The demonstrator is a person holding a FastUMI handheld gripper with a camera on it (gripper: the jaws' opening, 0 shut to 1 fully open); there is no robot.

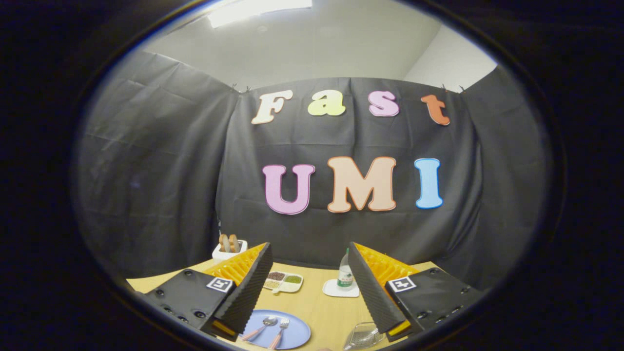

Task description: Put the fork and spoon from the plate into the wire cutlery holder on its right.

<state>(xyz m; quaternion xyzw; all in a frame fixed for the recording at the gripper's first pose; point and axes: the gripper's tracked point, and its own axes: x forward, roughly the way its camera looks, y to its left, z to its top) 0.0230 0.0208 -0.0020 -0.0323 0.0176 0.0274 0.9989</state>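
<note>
A blue plate lies on the wooden table, low between my fingers and nearer the left one. On it rest a spoon and a fork, side by side, both with pinkish handles pointing toward me. The wire cutlery holder sits to the plate's right, just inside the right finger, partly hidden by it. My gripper is open and raised above the table, with nothing between its fingers.
Beyond the plate sit a white divided dish with small fillings, a small bottle on a white coaster, and a white holder with brown pieces at the table's far left. Black cloth walls close the booth behind.
</note>
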